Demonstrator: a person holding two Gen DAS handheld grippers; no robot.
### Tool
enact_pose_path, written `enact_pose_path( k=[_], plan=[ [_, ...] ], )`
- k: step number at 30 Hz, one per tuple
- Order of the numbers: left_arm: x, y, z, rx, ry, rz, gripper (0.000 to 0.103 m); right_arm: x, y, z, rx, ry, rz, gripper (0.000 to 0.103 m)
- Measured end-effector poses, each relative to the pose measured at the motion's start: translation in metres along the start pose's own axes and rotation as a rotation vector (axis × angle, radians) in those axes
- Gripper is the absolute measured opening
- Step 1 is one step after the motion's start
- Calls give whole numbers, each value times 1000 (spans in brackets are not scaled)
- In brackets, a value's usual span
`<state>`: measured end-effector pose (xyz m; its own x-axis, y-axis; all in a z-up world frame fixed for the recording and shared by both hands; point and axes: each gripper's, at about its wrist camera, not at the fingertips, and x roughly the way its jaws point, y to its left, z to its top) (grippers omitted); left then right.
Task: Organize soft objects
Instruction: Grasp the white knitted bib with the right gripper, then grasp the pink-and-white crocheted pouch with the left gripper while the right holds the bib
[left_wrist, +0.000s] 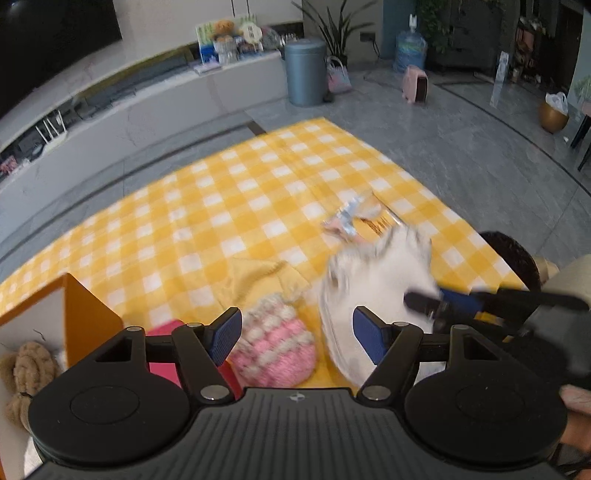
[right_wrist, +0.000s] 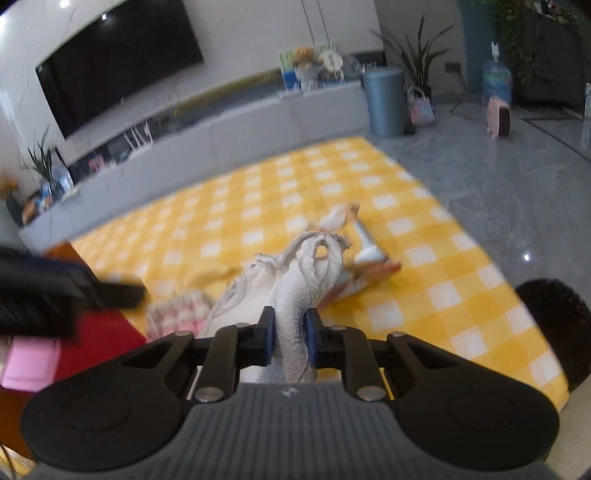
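Observation:
My right gripper (right_wrist: 290, 334) is shut on a white cloth item (right_wrist: 295, 280), lifted above the yellow checked cloth (right_wrist: 258, 206); it shows blurred in the left wrist view (left_wrist: 376, 280), with the right gripper (left_wrist: 424, 301) at its right side. My left gripper (left_wrist: 297, 334) is open and empty above a pink and white knitted pouch (left_wrist: 277, 347), also seen in the right wrist view (right_wrist: 177, 314). A yellow cloth (left_wrist: 258, 277) lies behind the pouch. An orange box (left_wrist: 74, 314) at the left holds a brown plush toy (left_wrist: 26, 373).
Snack packets (left_wrist: 362, 221) lie on the checked cloth behind the white item, also in the right wrist view (right_wrist: 365, 251). A red and pink item (right_wrist: 33, 362) sits at the left. A dark round stool (right_wrist: 554, 325) stands off the cloth's right edge. Grey floor surrounds.

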<state>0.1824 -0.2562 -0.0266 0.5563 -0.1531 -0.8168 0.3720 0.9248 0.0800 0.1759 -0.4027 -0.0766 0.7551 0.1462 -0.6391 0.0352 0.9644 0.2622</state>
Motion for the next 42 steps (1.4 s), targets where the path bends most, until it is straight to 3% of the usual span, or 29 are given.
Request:
enact_pose_path(
  k=[5,9,13,17,21,23,27,29,36,42],
  plan=[
    [7,-10,3,-32,6,-43,81,-23,5,6,-125,-87,-110,16],
    [24,-15,5,-57,50,-22,81,-28,-2,7,-135,-102,-164,16],
    [48,-15,6,-105,184,53,78,-27,-14,9,-78,-97,-166,16],
    [69,-10,10,-166,301,78,77,-27,-14,10,-64,-102,-140,17],
    [79,-10,15,-181,273,202,77,-28,-10,9,-77,-102,-124,17],
    [91,-8,17,-193,301,246,77,-25,-9,8,-82,-91,-121,17],
    [116,-6,19,-180,349,254,77,-23,-8,5,-92,-78,-124,17],
    [127,-6,18,-149,349,316,77,-23,-7,5,-92,-75,-124,18],
    [146,-12,13,-103,354,373,83,-21,-4,5,-112,-64,-115,21],
    [140,-7,11,-110,349,329,47,-17,-3,3,-125,-46,-105,21]
  ],
)
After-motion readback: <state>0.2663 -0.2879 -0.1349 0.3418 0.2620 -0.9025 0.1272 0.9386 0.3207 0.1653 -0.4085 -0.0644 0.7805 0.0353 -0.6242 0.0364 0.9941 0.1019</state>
